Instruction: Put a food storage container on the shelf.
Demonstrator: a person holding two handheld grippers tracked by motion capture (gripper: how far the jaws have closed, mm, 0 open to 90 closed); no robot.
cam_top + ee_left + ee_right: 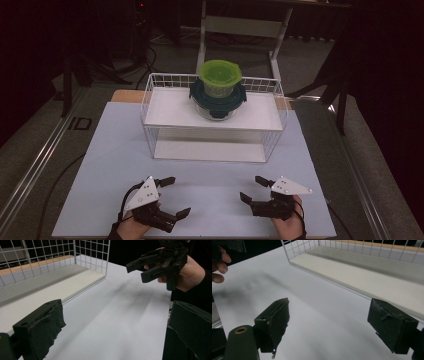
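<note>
- So the left gripper (174, 197) sits low at the near edge of the white table (110, 165), jaws spread wide with nothing between them.
- The right gripper (253, 188) mirrors it on the other side, also near the front edge, jaws wide apart and empty too. The two grippers point roughly toward each other with bare tabletop between them.
- The stuff nearest to them is a stack of two containers: a green-lidded tub (220, 76) sitting on top of a bigger dark-lidded container (218, 97).
- That stack stands on the top shelf of a white wire rack (150, 107), toward the back, about centred left to right.
- The rack sits in the middle of the table, well apart from both grippers. The containers are up and further back from the fingers, roughly midway between the two hands.
- In the left gripper view, the rack's lower shelf (50, 290) runs off to the left of the jaws, and the right gripper (140, 268) hangs in the air at the upper right, held in a hand (191, 273).
- In the right gripper view, the lower shelf (367, 277) stretches across the upper right, close to the right-hand jaw, and a few fingertips (219, 265) peek in at the left edge.
</note>
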